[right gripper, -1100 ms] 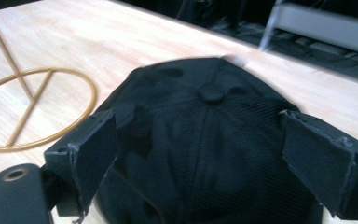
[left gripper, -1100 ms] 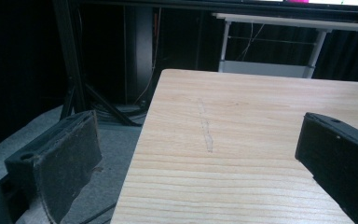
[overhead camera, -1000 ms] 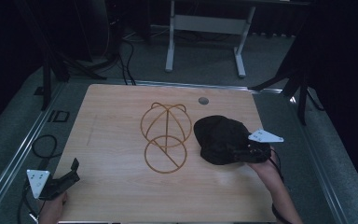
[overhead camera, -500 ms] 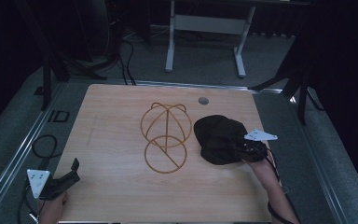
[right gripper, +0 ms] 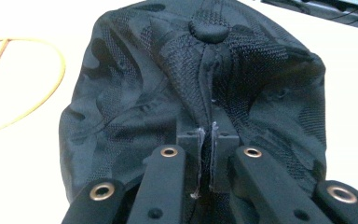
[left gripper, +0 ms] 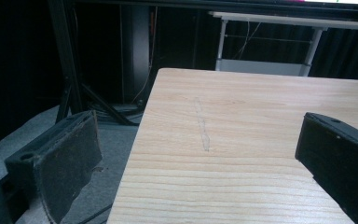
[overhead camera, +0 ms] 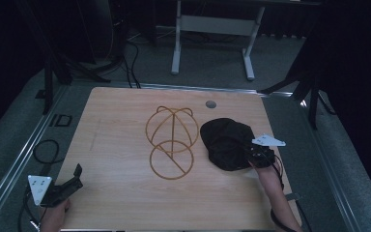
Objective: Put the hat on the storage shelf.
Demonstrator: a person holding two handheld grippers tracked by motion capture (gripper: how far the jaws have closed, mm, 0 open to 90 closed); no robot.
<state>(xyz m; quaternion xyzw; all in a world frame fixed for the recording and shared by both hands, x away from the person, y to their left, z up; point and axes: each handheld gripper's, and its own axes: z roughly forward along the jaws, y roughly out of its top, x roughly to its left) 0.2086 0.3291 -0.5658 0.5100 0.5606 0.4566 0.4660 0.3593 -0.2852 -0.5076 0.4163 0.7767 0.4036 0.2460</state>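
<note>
Two grippers are working at a wooden table (overhead camera: 125, 193). The right gripper (overhead camera: 251, 157) is clamping a black cap (overhead camera: 224, 142) — in the right gripper view its jaws are pressed nearly together with a ridge of the cap's mesh fabric pinched between them, just below the crown button (right gripper: 209, 27). The cap is lying on the table straight ahead of that gripper, its crown bunching up along the pinched seam. The person's right forearm (overhead camera: 275, 198) is reaching in behind the gripper from the near edge, and the grey plate (overhead camera: 269, 140) is sitting on top of it.

To the left of the right gripper, just beside the cap, a gold wire stand (overhead camera: 171, 140) is lying flat on the wood — a dome of curved wires joined to a ring. A small round grommet (overhead camera: 210, 104) is sitting in the table beyond the cap, toward the far edge.

The left gripper (overhead camera: 75, 178) is resting at the table's near corner, well apart from the cap and the stand. Its jaws are spread wide in the left gripper view, with nothing between them but bare wood; one jaw is hanging past the table's edge over the grey floor (left gripper: 37, 135). The person's left hand (overhead camera: 53, 220) is holding it from behind.
</note>
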